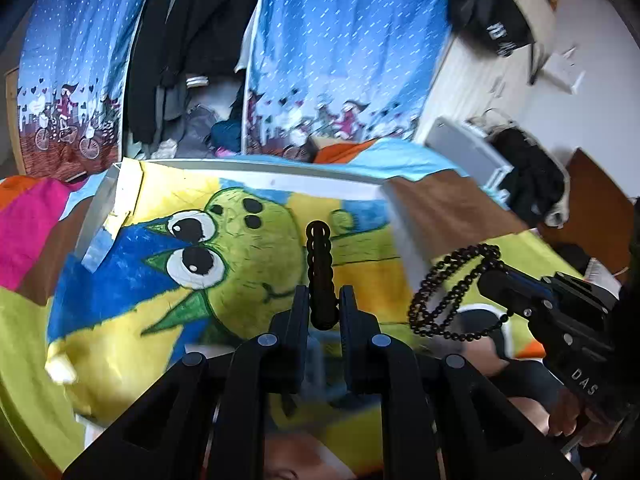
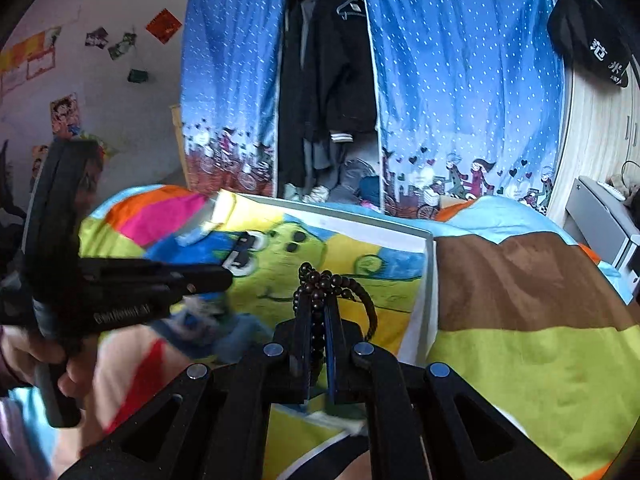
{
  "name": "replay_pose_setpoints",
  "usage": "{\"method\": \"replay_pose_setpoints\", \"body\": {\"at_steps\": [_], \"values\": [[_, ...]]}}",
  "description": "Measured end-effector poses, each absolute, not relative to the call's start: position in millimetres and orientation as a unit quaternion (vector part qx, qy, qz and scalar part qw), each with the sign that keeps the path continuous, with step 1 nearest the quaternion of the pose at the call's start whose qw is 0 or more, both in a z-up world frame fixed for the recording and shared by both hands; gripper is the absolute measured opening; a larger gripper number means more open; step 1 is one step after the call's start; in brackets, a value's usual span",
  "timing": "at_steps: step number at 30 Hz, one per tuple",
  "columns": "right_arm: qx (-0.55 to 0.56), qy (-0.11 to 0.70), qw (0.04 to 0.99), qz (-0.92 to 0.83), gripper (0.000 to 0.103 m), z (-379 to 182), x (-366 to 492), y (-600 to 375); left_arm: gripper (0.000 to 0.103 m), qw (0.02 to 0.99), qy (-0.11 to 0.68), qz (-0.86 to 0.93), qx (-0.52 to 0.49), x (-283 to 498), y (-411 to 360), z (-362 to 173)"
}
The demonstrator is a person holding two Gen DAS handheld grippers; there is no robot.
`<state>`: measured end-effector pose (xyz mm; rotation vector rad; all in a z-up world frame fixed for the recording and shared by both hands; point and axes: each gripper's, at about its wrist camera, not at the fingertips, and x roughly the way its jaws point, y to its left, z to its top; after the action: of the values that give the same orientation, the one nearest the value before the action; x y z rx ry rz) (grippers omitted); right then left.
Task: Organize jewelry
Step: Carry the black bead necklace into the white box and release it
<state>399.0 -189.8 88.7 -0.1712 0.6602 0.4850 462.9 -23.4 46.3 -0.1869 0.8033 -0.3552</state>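
Observation:
A chunky black bead bracelet [image 1: 319, 256] stands upright between the fingers of my left gripper [image 1: 324, 294], which is shut on its lower end. My right gripper [image 2: 318, 300] is shut on a long string of small dark beads [image 2: 320, 278]; its loops hang beside the fingers. In the left wrist view the right gripper [image 1: 486, 276] holds that bead string [image 1: 486, 249] at the right. Both are held above a shallow white-rimmed box [image 1: 280, 168] with a green cartoon creature painted inside. In the right wrist view the left gripper [image 2: 226, 276] reaches in from the left with the bracelet [image 2: 240, 256] blurred.
The box [image 2: 360, 220] lies on a bed with a colourful patchwork cover [image 2: 520, 340]. Behind it stands a blue curtained wardrobe [image 2: 460, 100] with dark clothes hanging in its gap. A grey case [image 2: 600, 216] and a black bag [image 2: 592, 40] are at the right. A hand grips each gripper handle.

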Motion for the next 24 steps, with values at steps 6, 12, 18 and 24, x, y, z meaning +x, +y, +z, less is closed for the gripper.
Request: {"method": "replay_pose_setpoints", "body": {"at_steps": [6, 12, 18, 24], "values": [[-0.083, 0.347, 0.908, 0.221, 0.006, 46, 425, -197, 0.011, 0.889, 0.435, -0.132, -0.058, 488, -32, 6], [-0.061, 0.378, 0.899, 0.213, 0.006, 18, 431, -211, 0.012, 0.882, 0.453, -0.126, -0.035, 494, -41, -9], [-0.031, 0.398, 0.894, 0.202, 0.006, 10, 431, -228, 0.012, 0.879, 0.461, -0.121, -0.024, 496, -46, -11], [-0.012, 0.406, 0.893, 0.193, 0.028, 14, 426, -243, 0.049, 0.888, 0.446, -0.104, -0.036, 486, -43, -1]]}}
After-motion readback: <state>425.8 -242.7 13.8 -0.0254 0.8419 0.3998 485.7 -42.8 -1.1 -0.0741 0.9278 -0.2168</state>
